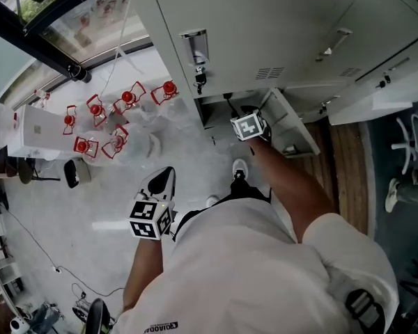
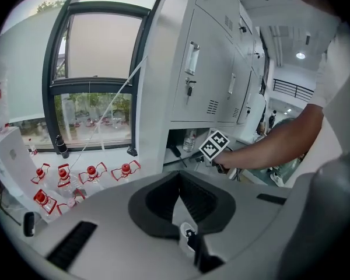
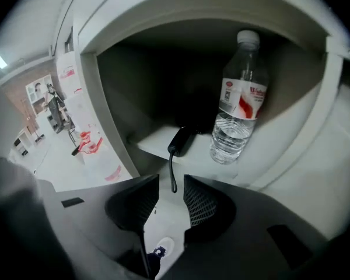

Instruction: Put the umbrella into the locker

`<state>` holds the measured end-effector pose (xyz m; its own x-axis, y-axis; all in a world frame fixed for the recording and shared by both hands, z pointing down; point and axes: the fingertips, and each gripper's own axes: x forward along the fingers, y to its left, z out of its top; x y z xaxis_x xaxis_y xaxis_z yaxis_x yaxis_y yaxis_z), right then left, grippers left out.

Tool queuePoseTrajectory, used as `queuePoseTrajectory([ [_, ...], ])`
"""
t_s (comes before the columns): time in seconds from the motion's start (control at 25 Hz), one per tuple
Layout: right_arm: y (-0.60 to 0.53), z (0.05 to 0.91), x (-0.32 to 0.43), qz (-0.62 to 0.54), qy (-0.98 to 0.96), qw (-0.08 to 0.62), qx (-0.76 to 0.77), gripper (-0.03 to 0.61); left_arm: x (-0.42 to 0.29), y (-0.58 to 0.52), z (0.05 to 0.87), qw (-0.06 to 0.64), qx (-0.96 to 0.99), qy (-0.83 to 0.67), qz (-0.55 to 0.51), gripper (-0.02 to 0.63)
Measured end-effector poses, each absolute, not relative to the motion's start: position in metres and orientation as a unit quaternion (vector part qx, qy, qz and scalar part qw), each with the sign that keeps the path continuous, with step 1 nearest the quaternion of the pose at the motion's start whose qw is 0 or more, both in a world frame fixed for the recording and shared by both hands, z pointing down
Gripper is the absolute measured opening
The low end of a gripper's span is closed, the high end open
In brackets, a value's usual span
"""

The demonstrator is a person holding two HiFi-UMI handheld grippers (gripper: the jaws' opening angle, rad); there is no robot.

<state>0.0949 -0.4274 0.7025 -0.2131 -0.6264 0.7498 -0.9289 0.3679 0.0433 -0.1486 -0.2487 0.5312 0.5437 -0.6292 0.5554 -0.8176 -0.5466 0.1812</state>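
My right forearm [image 1: 292,186] reaches out and down to the open bottom compartment [image 1: 216,106] of the grey locker bank [image 1: 279,19]. The right tongs [image 1: 245,111] point into its mouth, with the marker cube just outside it. In the right gripper view the right tongs [image 3: 171,194] stand partly open, and their pads grip nothing. The thin black wrist strap [image 3: 172,174] of the umbrella hangs down into the gap between the tips, and I can't tell whether it brushes a pad. The umbrella [image 3: 181,139] itself is dark and folded. It lies on the compartment floor with its handle end at the front edge, just beside an upright clear water bottle [image 3: 236,98] with a red-and-white label. My left forearm [image 1: 143,270] is held low and close to my body, and the left tongs [image 1: 164,176] point forward and down over the floor, well apart from the locker. In the left gripper view the left tongs [image 2: 179,194] are closed together and empty. The compartment door [image 1: 289,120] is swung open to the right. A bunch of keys [image 1: 200,78] hangs from the lock of the door above. The floor [image 1: 70,214] is pale and marbled, and red-capped water jugs [image 1: 127,97] are clustered on it near a dark-framed window [image 2: 93,115].
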Motion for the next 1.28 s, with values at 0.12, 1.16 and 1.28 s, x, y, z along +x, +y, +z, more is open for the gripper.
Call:
queuePoseTrajectory([
  [0.12, -0.396, 0.693, 0.101, 0.234, -0.736, 0.349, 0.53, 0.155, -0.145, -0.234, 0.534, 0.215, 0.862, -0.407, 0.214, 0.015],
  [1.16, -0.154, 0.517, 0.03, 0.258, -0.85, 0.162, 0.43, 0.041, -0.101, -0.132, 0.494, 0.176, 0.914, -0.33, 0.158, 0.015],
  [1.28, -0.141, 0.5, 0.039, 0.236, -0.864, 0.169, 0.412, 0.04, -0.091, -0.124, 0.493, 0.18, 0.908, -0.345, 0.154, 0.014],
])
